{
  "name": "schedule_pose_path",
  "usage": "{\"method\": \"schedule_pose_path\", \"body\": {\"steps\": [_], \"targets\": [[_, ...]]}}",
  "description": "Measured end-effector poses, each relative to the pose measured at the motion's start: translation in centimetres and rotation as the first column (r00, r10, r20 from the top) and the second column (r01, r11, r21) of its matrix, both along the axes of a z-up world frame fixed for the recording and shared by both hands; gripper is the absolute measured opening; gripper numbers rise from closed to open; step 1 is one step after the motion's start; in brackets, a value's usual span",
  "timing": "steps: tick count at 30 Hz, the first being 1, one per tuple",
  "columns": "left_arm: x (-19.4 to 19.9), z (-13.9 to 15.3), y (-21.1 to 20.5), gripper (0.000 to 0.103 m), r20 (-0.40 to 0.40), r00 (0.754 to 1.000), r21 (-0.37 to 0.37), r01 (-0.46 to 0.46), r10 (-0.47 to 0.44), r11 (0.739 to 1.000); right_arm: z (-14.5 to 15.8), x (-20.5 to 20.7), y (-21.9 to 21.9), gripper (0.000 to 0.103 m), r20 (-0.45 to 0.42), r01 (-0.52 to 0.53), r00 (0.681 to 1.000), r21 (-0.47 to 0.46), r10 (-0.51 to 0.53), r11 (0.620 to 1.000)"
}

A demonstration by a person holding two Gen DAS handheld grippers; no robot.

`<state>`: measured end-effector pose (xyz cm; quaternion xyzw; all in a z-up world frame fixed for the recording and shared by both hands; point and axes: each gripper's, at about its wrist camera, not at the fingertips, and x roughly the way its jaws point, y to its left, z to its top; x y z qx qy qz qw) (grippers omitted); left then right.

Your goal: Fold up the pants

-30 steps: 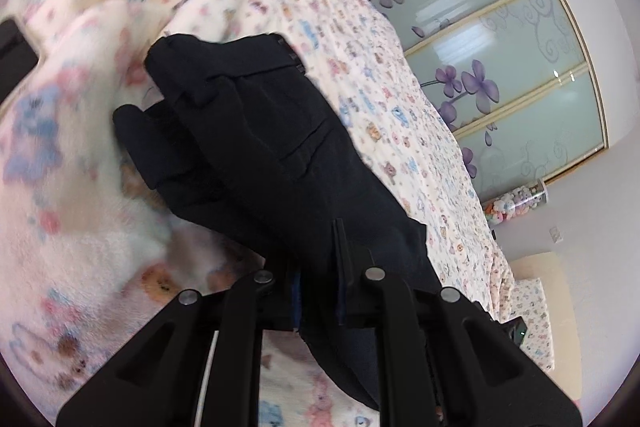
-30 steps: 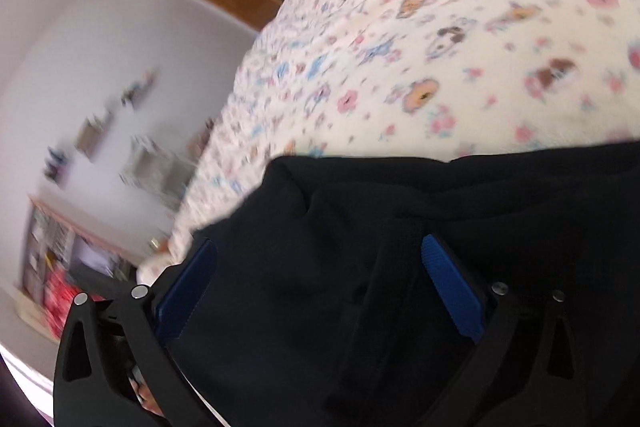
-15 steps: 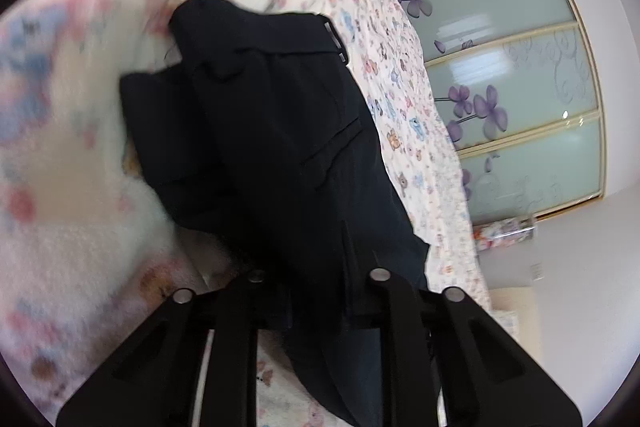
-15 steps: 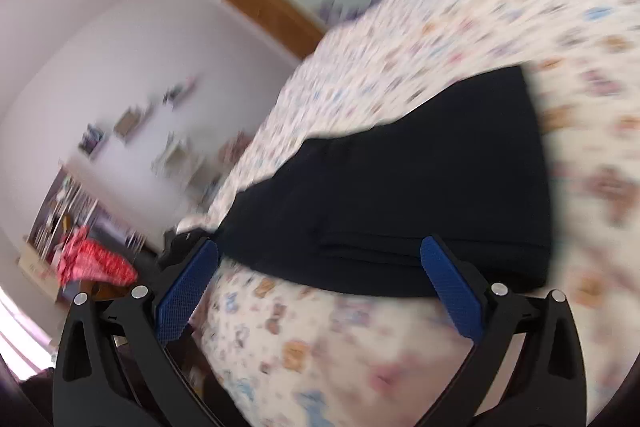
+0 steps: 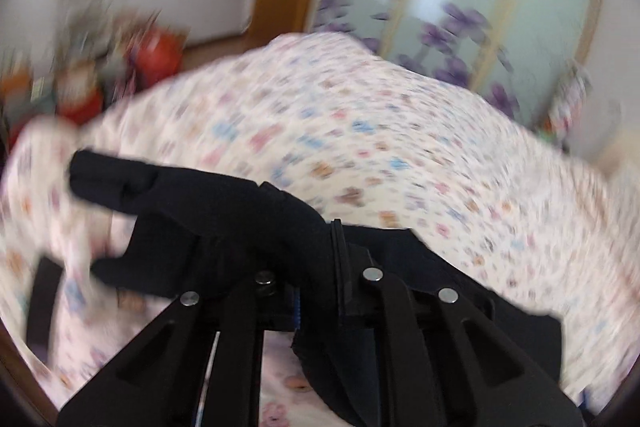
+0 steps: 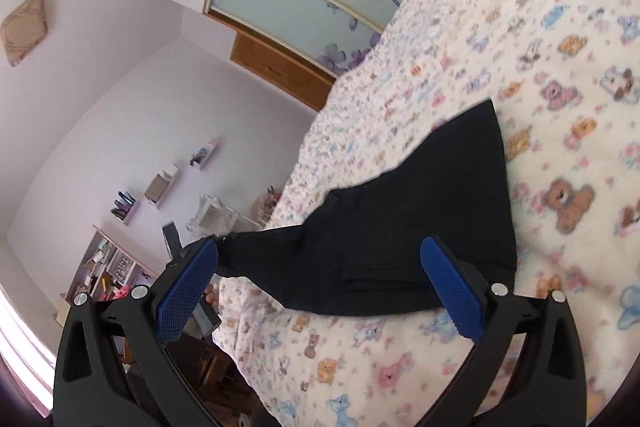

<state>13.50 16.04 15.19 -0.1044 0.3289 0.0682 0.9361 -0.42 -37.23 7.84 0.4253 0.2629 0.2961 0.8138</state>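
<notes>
Left wrist view: the left gripper (image 5: 320, 291) pinches a bunch of the black pants (image 5: 208, 227) above a bedspread (image 5: 360, 131) printed with small animals. The right gripper (image 6: 320, 283) hangs wide open, empty, near the pants draped across the bed.

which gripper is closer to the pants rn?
Left. The left gripper has its jaws shut on the black pants, with cloth bunched between them. The right gripper stands open, short of the pants on the blanket, not touching them.
</notes>
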Motion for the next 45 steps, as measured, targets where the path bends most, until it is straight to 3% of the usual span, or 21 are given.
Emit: {"method": "schedule_pose_path", "body": {"steps": [3,4,6,9,12,13,15,17,21,27,30,33,34,35,37,39,41,45], "targets": [[0.1,1.5,-7.3,0.011,0.014,0.991,0.188,0.131,-0.136,0.973,0.7,-0.5,-1.5,0.102,0.033,0.046,0.998,0.026,-0.047,0.999],[-0.5,1.5,-10.7,0.011,0.015,0.978,0.25,0.198,-0.208,0.948,0.8,-0.6,-2.0,0.102,0.039,0.064,0.997,0.035,-0.065,0.997],[-1.7,0.9,-15.7,0.011,0.007,0.943,0.293,0.316,-0.332,0.903,0.8,-0.8,-3.1,0.102,0.046,0.096,0.994,0.059,-0.099,0.994],[-4.7,-2.3,-23.6,0.011,-0.045,0.856,0.376,0.493,-0.515,0.785,0.8,-1.3,-4.4,0.102,0.039,0.14,0.989,0.087,-0.144,0.986],[-7.8,-9.2,-29.9,0.011,-0.191,0.739,0.424,0.656,-0.646,0.625,0.7,-1.6,-5.4,0.102,0.04,0.168,0.984,0.105,-0.173,0.98],[-8.3,-11.2,-30.8,0.011,-0.233,0.717,0.431,0.682,-0.657,0.591,0.7,-1.7,-5.7,0.102,0.041,0.178,0.982,0.105,-0.183,0.978],[-8.9,-14.3,-31.7,0.012,-0.281,0.694,0.426,0.709,-0.663,0.562,0.7,-1.7,-6.0,0.102,0.038,0.199,0.978,0.099,-0.203,0.975],[-9.3,-15.3,-31.8,0.012,-0.253,0.694,0.451,0.701,-0.674,0.553,0.5,-1.8,-6.3,0.102,0.033,0.208,0.977,0.096,-0.212,0.973],[-8.5,-14.5,-30.5,0.013,-0.238,0.704,0.388,0.7,-0.669,0.6,0.1,-1.5,-6.7,0.102,0.014,0.213,0.976,0.106,-0.215,0.971],[-8.8,-14.3,-30.0,0.019,-0.221,0.701,0.383,0.702,-0.678,0.601,-0.7,-0.5,-6.0,0.102,-0.006,0.139,0.99,0.125,-0.14,0.982],[-9.6,-13.5,-28.6,0.033,-0.175,0.679,0.249,0.731,-0.713,0.635,-0.4,-0.7,-5.5,0.102,0.027,0.122,0.992,0.089,-0.125,0.989],[-10.8,-12.1,-27.1,0.055,-0.097,0.679,0.129,0.733,-0.728,0.668,0.3,-0.9,-4.8,0.102,0.079,0.086,0.992,0.089,-0.094,0.992],[-11.0,-11.7,-26.7,0.072,-0.07,0.695,0.116,0.718,-0.715,0.686,0.5,-0.9,-4.5,0.102,0.095,0.069,0.992,0.089,-0.078,0.994],[-11.2,-11.0,-25.7,0.081,-0.03,0.721,0.102,0.691,-0.692,0.716,0.6,-0.9,-4.1,0.102,0.109,0.047,0.992,0.091,-0.057,0.995],[-11.2,-9.6,-23.4,0.085,0.038,0.748,0.051,0.661,-0.663,0.749,0.7,-0.7,-3.0,0.102,0.129,-0.016,0.992,0.098,0.003,0.995],[-10.6,-8.5,-21.5,0.1,0.086,0.798,0.046,0.595,-0.597,0.802,0.5,-0.4,-1.7,0.102,0.124,-0.063,0.991,0.089,0.052,0.994],[-9.7,-7.8,-20.4,0.101,0.103,0.867,0.134,0.473,-0.487,0.871,0.3,0.1,-0.6,0.102,0.106,-0.072,0.992,0.046,0.067,0.996],[-8.2,-7.8,-20.1,0.101,0.053,0.918,0.221,0.373,-0.393,0.901,0.4,0.4,1.9,0.102,0.111,-0.081,0.99,-0.074,0.089,0.994]]}}
